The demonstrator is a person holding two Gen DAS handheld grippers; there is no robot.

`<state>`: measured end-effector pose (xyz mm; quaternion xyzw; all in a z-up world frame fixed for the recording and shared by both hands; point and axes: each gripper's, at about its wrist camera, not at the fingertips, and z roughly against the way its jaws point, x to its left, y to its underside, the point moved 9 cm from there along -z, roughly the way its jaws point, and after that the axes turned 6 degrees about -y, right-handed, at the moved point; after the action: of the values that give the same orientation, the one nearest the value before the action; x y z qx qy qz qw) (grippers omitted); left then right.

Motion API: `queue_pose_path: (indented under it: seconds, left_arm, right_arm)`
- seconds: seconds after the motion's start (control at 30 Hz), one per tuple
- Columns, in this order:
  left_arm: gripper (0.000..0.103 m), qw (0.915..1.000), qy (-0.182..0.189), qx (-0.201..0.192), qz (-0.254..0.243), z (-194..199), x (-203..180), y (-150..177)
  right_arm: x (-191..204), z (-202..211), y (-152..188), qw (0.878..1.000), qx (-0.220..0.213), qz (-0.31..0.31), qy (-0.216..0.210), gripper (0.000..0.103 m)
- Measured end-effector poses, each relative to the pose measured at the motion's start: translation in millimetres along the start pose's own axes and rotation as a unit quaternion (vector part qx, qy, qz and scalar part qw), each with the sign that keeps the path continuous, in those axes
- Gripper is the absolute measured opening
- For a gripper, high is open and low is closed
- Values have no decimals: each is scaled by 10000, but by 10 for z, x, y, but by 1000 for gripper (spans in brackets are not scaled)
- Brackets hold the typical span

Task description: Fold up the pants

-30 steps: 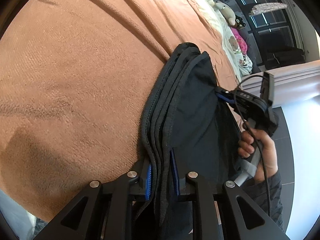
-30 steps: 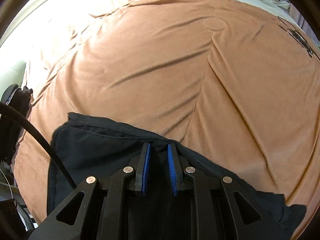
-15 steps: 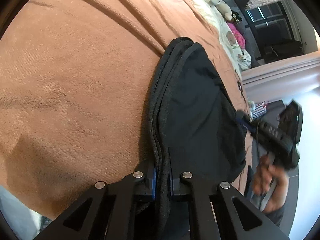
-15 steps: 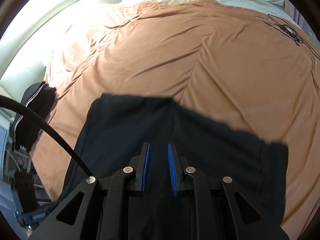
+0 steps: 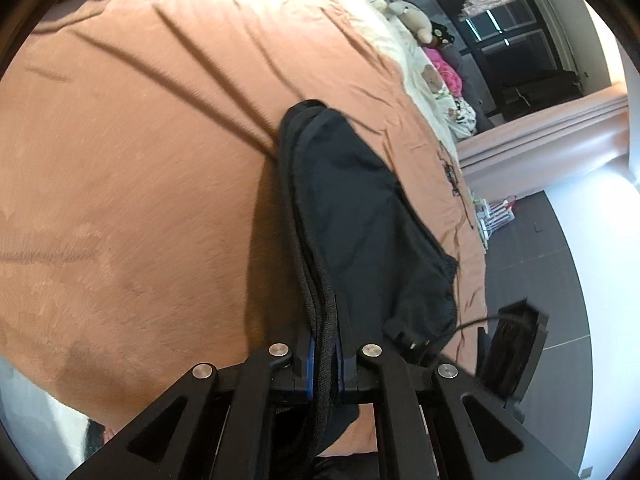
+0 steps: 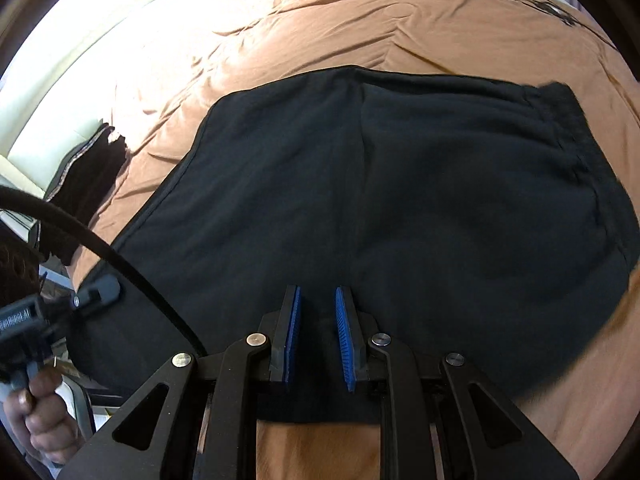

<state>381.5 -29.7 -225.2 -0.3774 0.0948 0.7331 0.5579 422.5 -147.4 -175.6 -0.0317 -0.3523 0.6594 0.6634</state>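
The black pants (image 6: 400, 184) lie folded into a broad flat stack on the orange-brown bedspread (image 6: 360, 24). My left gripper (image 5: 324, 364) is shut on the pants' near edge (image 5: 316, 320), where several fabric layers pass between its blue pads. My right gripper (image 6: 318, 336) is open and empty, hovering just above the near edge of the pants. The left gripper also shows at the left of the right wrist view (image 6: 96, 290), with the hand holding it below. The pants' waistband (image 6: 568, 120) lies at the far right.
Another dark garment (image 6: 80, 184) lies at the bed's left edge. Stuffed toys (image 5: 420, 24) and pillows sit at the head of the bed. A dark floor (image 5: 532, 248) lies beyond the bed's right side. A black cable (image 6: 120, 256) crosses the right wrist view.
My right gripper has let go of the pants, pulled back and risen, so the whole folded stack now shows. My left gripper has closed on the pants' edge and holds it.
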Motion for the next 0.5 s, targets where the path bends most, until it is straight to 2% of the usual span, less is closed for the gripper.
queue_pose_path:
  seconds: [0.13,0.3,0.5]
  left_arm:
    - [7,9999,80,-24,-143,23,-190,-70]
    - [7,9991,114,-17,-410,14,-457,-108]
    - [7,9973,148,-44,-715,6,-795,-207]
  right_arm:
    - [-28,107,123,9995,-219,-219,-64,16]
    - [-39,91,272,9994,-139,-228,-227,16]
    - [-119,390,220,9974,-341,-410,-476,16]
